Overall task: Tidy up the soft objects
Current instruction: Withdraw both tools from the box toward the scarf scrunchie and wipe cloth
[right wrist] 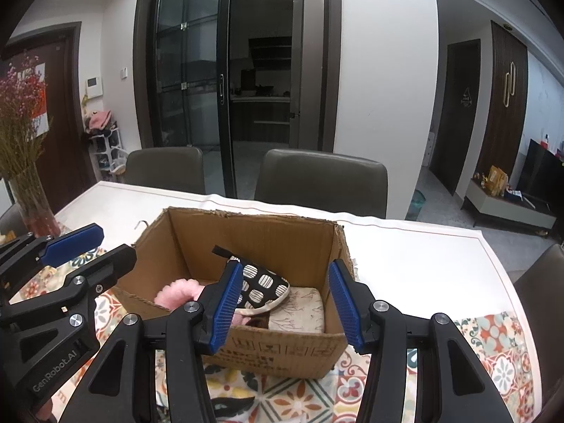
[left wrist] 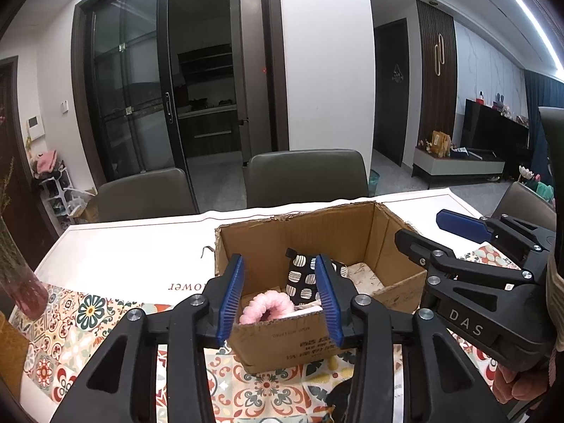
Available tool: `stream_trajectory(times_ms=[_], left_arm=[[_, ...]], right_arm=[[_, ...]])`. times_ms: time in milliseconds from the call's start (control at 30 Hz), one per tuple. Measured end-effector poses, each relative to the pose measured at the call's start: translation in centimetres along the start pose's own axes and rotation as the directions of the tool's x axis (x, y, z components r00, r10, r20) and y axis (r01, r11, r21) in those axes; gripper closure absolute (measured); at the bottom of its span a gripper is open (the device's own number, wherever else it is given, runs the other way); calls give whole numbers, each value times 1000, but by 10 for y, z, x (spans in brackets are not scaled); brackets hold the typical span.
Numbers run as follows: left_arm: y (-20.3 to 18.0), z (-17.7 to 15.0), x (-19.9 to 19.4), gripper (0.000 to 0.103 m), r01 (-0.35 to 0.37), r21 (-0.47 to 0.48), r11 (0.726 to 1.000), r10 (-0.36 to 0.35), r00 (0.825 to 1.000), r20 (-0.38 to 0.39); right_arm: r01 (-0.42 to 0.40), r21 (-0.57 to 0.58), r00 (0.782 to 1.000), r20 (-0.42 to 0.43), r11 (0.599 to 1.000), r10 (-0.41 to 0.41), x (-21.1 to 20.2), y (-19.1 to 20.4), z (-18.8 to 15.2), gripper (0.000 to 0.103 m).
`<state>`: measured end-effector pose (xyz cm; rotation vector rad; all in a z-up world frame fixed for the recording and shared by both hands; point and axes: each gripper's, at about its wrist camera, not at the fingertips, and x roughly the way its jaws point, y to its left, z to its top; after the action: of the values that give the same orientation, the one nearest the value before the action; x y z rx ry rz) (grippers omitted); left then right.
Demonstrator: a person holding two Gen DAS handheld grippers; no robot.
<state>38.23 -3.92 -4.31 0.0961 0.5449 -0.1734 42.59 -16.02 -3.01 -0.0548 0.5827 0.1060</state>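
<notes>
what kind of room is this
Most likely a home dining area: a white table with a patterned floral cloth, grey padded dining chairs behind it, and a dark kitchen with a tall steel fridge through sliding glass doors.

A plain brown cardboard box (right wrist: 268, 349), printed with dark lettering on its near wall, is seen on a tablecloth (left wrist: 84, 313) patterned with tiles in orange, teal, red and cream. Inside the box, a fluffy pink scrunchie (left wrist: 268, 305) is shown beside a black fabric piece (right wrist: 262, 283) covered in white, striped rounded squares and edged in cream. A cream cushion (right wrist: 303, 312) with a fine line print is visible beneath. Both the left gripper (left wrist: 282, 303) and the right gripper (right wrist: 287, 308) are finished in black with ribbed blue pads. Grey-green chairs (right wrist: 320, 183) are set behind the white table (left wrist: 134, 246).
</notes>
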Motion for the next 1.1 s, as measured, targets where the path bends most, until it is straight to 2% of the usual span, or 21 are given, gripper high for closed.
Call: stream_trajectory(times_ms=[500, 900, 1100], left_arm=[[-8, -7, -35, 55, 0, 2, 1000, 0, 1000, -19], [-17, -25, -53, 43, -11, -5, 1000, 11, 999, -54], [-18, -43, -57, 40, -15, -29, 999, 12, 996, -93]], right_arm=[[-5, 26, 1000, 22, 1000, 4, -39, 0, -11, 51], [-23, 55, 1000, -11, 998, 24, -52, -9, -32, 51], [-32, 58, 999, -31, 998, 34, -57, -11, -45, 44]])
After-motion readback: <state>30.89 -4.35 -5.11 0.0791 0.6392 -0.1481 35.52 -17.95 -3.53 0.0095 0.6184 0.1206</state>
